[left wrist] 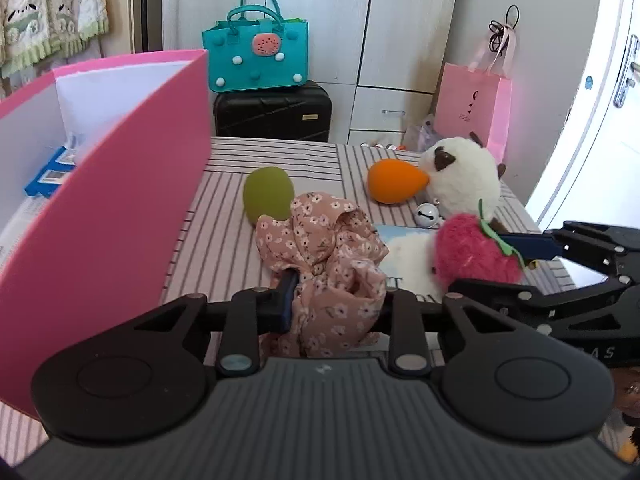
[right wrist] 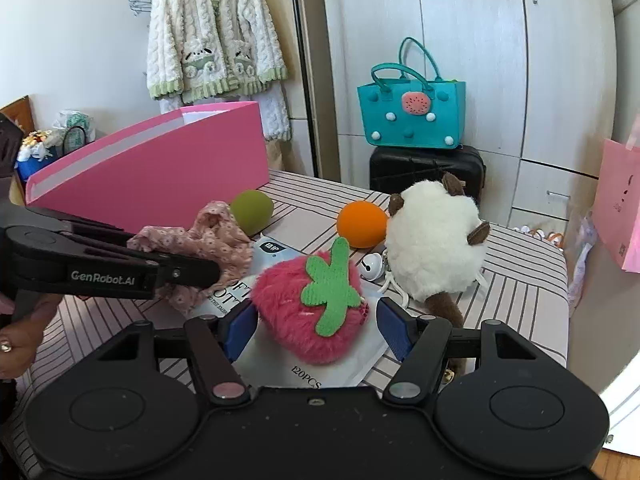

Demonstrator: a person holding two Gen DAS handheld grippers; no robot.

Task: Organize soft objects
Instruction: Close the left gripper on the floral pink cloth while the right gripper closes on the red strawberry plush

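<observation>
The left gripper (left wrist: 332, 300) is clamping the floral cloth (left wrist: 336, 264), whose folds are bunching up between its jaws and hiding the right finger. The right gripper (right wrist: 316, 322) is standing with its jaws apart on either side of the strawberry plush (right wrist: 310, 308); its blue pads (right wrist: 394, 330) are sitting just beside the plush, and whether they are touching it cannot be told.

Taking the strawberry as the landmark: it is lying on a white packet (right wrist: 312, 368) on the striped tabletop (right wrist: 516, 280). The cloth is sitting to its left, with the left gripper's body (right wrist: 100, 268) crossing in front of it in the right wrist view. Behind the cloth, and so behind and left of the strawberry, a green ball (right wrist: 251, 211) is resting near the pink box (right wrist: 160, 176), whose tall wall is rising along the left side of the table. Directly behind the strawberry an orange ball (right wrist: 361, 224) is lying against a white fluffy plush (right wrist: 434, 246) that is standing behind and to the right of the strawberry. A small silver bell (right wrist: 370, 266) is lying between the strawberry and the white plush.

Further back beyond the table edge, a teal bag (right wrist: 412, 116) is sitting on a black suitcase (right wrist: 426, 168) in front of the wardrobe (right wrist: 472, 40). A pink paper bag (left wrist: 472, 108) is hanging to the right, and a cream cardigan (right wrist: 212, 40) is hanging on the wall behind the box.
</observation>
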